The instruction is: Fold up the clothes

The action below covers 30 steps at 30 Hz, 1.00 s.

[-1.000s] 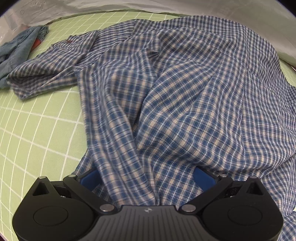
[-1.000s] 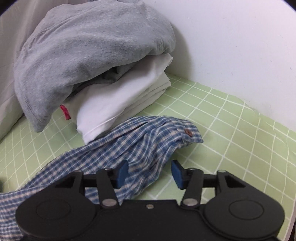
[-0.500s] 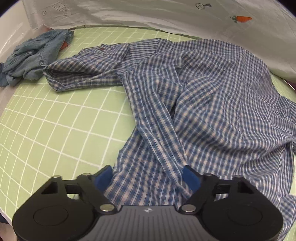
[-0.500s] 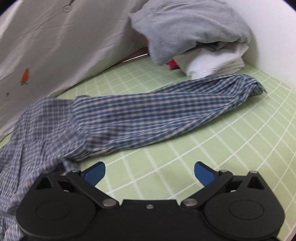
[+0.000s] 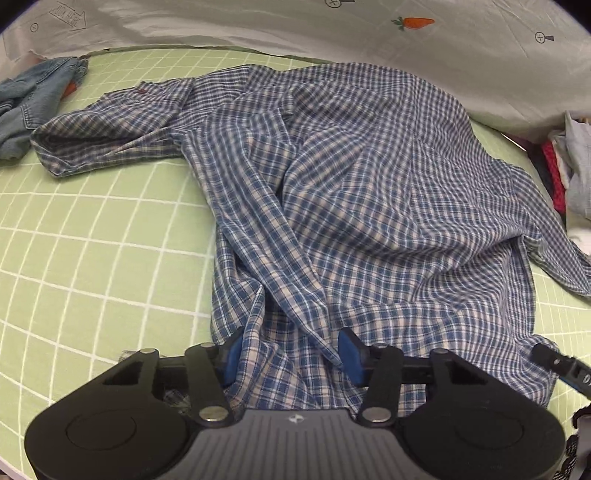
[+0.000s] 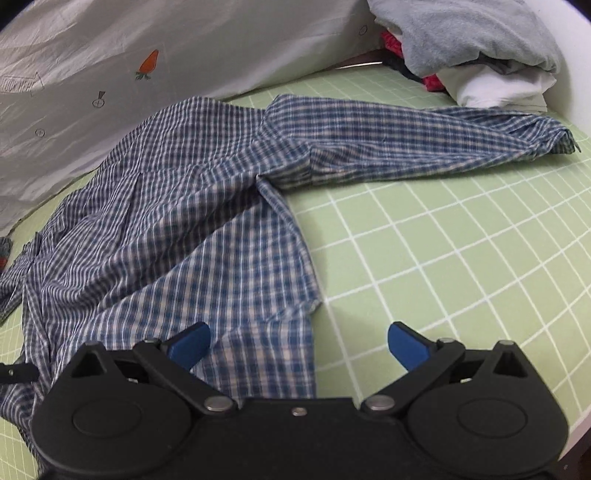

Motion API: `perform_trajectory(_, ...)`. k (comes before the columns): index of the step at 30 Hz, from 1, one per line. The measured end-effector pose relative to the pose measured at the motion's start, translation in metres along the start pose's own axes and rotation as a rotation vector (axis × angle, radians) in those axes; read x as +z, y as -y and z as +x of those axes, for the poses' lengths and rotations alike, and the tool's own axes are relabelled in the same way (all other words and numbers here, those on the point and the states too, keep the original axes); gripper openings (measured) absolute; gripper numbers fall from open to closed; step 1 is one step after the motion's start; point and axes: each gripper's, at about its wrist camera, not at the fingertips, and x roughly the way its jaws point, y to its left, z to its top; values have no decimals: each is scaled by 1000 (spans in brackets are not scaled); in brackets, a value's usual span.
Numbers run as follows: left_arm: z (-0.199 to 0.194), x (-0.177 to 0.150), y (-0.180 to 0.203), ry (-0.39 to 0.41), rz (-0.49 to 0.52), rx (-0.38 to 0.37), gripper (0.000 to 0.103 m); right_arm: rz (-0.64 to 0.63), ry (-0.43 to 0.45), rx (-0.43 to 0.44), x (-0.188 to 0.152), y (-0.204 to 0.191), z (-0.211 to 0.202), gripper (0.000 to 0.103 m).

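My left claw (image 5: 290,354) is low over the hem end of the plaid shirt (image 5: 351,184), jaws closing w/ a ridge of bunched cloth between the blue pads (image 5: 232,354); can't tell yet if they actually pinch it. My right claw (image 6: 299,341) is spread as wide as it goes, nothing gripped, its 9 o'clock pad over the shirt's side edge and the 3 o'clock pad over bare green grid mat (image 6: 461,258). The shirt lies rumpled across the mat, body in the middle, one sleeve (image 6: 424,125) stretched flat toward the folded pile (image 6: 480,55) at 1 o'clock in the right view, the other sleeve (image 5: 110,125) bunched at 10 o'clock in the left view, near the denim piece (image 5: 33,99). I judge it thin, light woven cotton: limp, no stiffness, will sag and drag the rest along, prob. slides easily on the mat. Creases run diagonally thru the body, so it needs tension from 2 points to flatten. Best holds IMO: hem corners or the side seams, where the doubled edge gives the pads something thicker to bite; a mid-panel pinch would just lift a tent of cloth. The white sheet (image 5: 295,26) at 12 o'clock is close behind, so any pull should go toward me.
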Motion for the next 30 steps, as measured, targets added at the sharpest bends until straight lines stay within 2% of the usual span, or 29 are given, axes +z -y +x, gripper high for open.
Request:
perform_trajectory(3, -6, 0, 1, 12, -4, -11, 53, -9, -18, -4, -8, -4, -1, 103)
perform_trajectory(6, -17, -1, 0, 31, -12, 5, 47, -13, -14, -6, -10, -4, -6, 103)
perform_trajectory(10, -35, -5, 0, 105, -22, 45, 44, -19, 4, -25, -11, 0, -13, 103)
perform_trajectory(12, -43, -7, 2, 149, -26, 69, 39, -11, 5, -32, -11, 4, -15, 103)
perform_trajectory(15, -39, -8, 9, 139, -4, 61, 39, 7, -3, -36, -11, 11, -16, 103)
perform_trajectory(17, -34, -12, 15, 120, -3, 46, 28, 4, -11, -31, -12, 12, -16, 103)
perform_trajectory(20, -30, -16, 23, 114, 6, 38, 24, -30, -20, -28, -11, 11, -15, 103)
perform_trajectory(22, -31, -17, 26, 119, 3, 32, 16, -53, -17, -24, -9, 9, -15, 103)
perform_trajectory(28, -58, -9, 17, 239, -70, 82, 16, -94, 0, -28, -3, 9, -18, 103)
perform_trajectory(30, -68, -7, 13, 288, -93, 74, 16, -87, -2, -29, -3, 11, -17, 103)
